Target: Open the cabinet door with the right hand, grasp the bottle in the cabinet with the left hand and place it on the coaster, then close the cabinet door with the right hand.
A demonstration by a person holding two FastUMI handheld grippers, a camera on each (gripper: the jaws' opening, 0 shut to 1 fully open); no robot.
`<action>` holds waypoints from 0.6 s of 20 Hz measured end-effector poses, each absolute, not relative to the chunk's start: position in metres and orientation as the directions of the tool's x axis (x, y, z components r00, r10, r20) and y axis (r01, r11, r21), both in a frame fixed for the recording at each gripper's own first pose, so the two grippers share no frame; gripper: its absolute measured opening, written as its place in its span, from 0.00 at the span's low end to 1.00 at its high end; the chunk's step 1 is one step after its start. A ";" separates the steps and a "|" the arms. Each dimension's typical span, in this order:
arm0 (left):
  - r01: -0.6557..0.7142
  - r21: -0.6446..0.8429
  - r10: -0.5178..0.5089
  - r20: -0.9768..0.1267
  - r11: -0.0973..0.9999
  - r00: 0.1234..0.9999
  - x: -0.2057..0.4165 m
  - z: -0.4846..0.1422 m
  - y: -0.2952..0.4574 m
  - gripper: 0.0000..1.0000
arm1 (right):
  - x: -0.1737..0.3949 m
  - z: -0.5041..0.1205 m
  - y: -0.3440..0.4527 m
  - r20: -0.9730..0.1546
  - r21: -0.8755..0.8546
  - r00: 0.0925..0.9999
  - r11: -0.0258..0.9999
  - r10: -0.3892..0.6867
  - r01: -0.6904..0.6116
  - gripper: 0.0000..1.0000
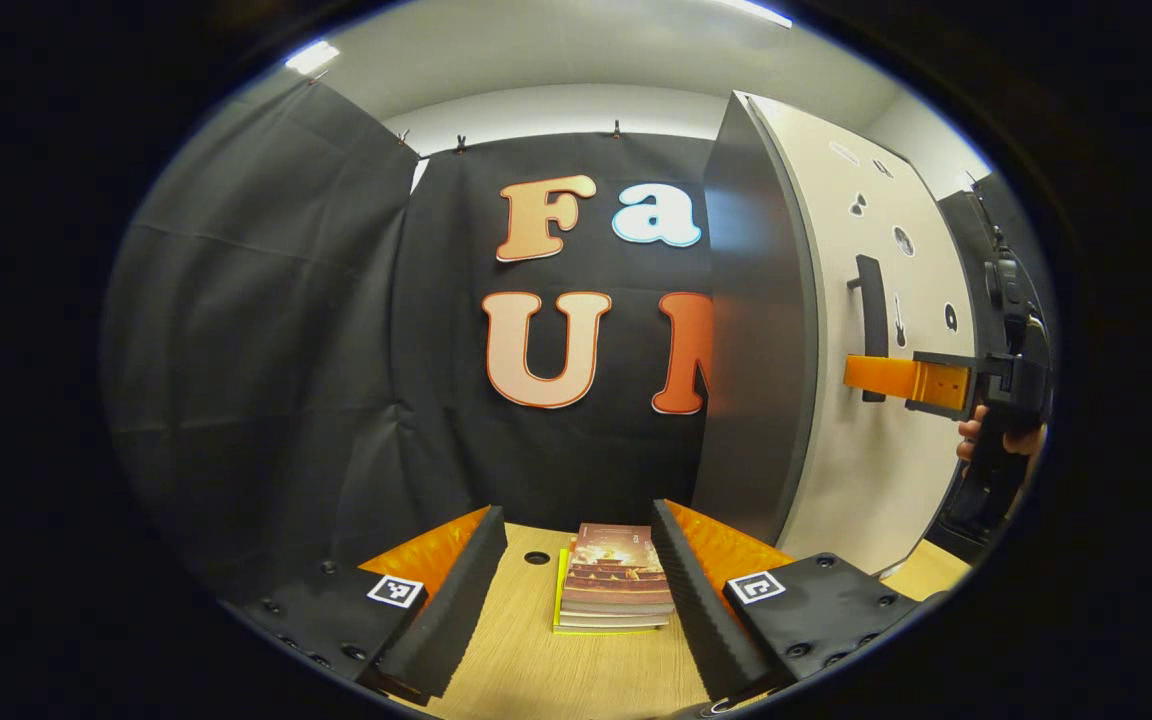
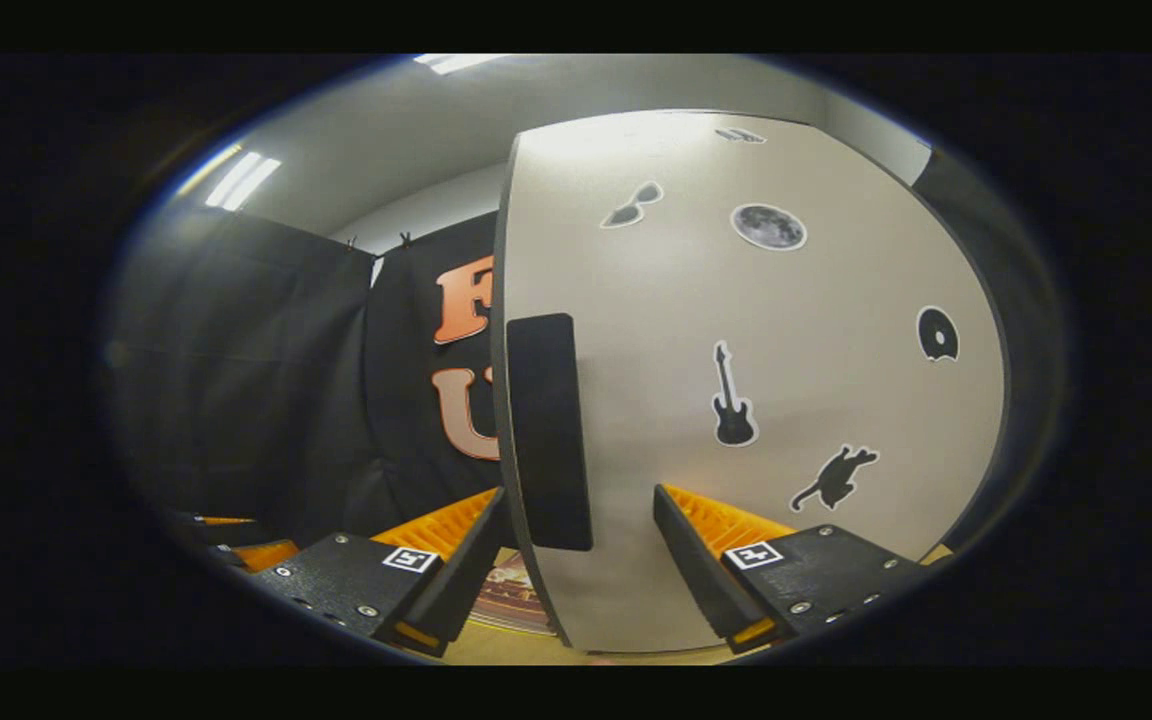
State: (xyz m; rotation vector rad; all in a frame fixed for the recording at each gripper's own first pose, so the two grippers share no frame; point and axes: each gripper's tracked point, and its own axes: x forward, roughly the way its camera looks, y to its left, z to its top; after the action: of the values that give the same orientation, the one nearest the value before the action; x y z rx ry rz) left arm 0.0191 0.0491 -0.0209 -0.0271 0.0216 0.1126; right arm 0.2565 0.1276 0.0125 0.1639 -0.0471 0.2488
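Right gripper, jaws open, straddles the handle of the door; closing on it comes next. Left gripper waits open.

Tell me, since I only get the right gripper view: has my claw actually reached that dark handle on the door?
Observer: Seen side-on from the left gripper view, the right claw sits level with the lower part of the handle, its fingers overlapping it.
Operator: What holds it up?
Observer: A hand grips it from behind.
Operator: And the other claw?
Observer: The left claw is open above the table, with a stack of books lying between its fingers.
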 end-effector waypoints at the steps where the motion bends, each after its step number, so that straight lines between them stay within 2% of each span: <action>1: -0.115 -0.025 0.114 -0.024 0.993 0.993 0.019 -0.020 0.049 0.95 | 0.257 0.012 0.127 0.069 0.157 0.967 0.955 0.243 -0.252 0.88; 9: -0.139 -0.007 0.139 -0.015 0.990 0.990 0.003 -0.014 0.042 0.95 | 0.261 0.007 0.120 0.066 0.172 0.962 0.947 0.265 -0.272 0.89; 12: -0.151 0.002 0.151 -0.007 0.989 0.989 -0.005 -0.010 0.034 0.95 | 0.250 0.001 0.113 0.048 0.160 0.966 0.952 0.255 -0.259 0.93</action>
State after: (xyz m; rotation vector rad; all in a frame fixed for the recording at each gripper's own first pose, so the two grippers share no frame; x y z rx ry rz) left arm -0.0052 0.0341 -0.0103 0.0016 0.0070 0.1514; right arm 0.2502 0.1127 0.0006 0.1664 -0.0274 0.2611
